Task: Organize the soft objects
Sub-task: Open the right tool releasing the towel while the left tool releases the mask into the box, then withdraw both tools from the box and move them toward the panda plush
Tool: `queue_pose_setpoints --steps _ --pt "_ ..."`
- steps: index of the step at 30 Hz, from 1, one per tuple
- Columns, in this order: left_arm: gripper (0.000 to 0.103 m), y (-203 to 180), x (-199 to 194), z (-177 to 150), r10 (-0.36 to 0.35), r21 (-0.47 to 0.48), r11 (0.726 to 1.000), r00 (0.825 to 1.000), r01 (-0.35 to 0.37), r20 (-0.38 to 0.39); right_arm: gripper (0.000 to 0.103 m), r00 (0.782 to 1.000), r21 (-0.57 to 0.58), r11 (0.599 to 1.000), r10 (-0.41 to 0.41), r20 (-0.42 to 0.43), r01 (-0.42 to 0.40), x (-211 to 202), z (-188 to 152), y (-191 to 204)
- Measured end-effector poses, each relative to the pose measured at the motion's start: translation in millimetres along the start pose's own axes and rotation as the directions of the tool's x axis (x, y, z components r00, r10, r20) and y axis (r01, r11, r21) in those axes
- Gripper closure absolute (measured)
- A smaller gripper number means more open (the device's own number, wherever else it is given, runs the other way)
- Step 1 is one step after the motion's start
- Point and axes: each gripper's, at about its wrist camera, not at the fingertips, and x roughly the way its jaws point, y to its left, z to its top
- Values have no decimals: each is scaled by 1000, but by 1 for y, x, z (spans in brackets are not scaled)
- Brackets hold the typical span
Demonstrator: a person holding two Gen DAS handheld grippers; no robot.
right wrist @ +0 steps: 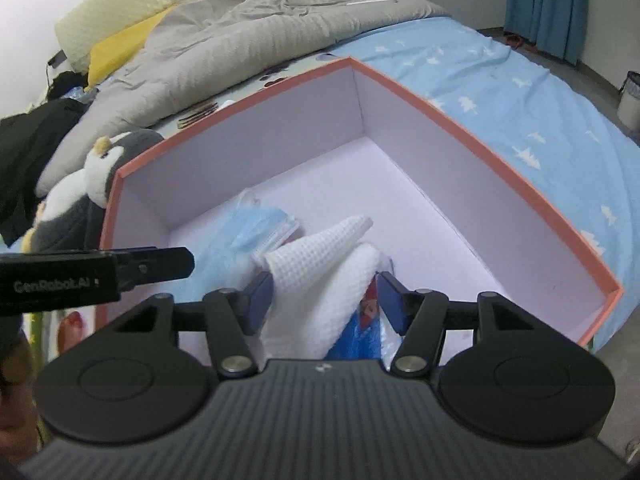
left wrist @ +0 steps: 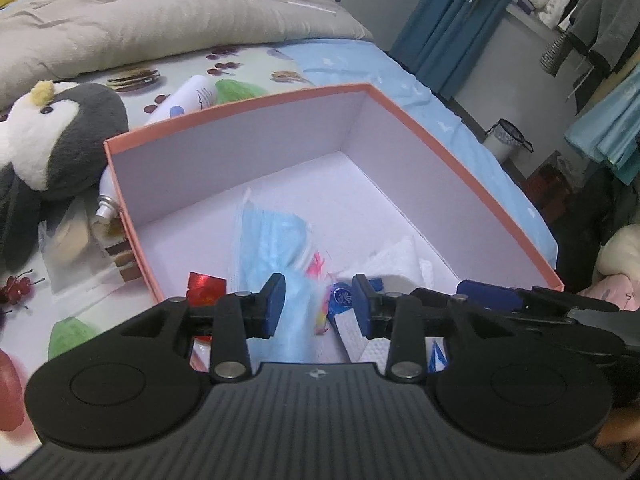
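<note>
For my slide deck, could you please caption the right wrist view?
Right gripper open over white waffle cloth inside the pink-rimmed box.

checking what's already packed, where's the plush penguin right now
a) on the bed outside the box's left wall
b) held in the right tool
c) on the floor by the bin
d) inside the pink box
a, the plush penguin lies on the printed bed sheet outside the left wall of the pink box, which holds only flat items like the blue face mask.
</note>
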Motion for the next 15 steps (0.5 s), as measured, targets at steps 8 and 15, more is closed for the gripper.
queue_pose_setpoints --steps 8,15 --pt "61 -7 -51 -11 -1 13 1000 998 1 67 43 998 -8 1000 24 51 -23 -38 -6 16" --pt "60 -6 -113 -37 16 6 1000 991 -17 130 43 993 -28 998 51 110 -48 -84 -22 38"
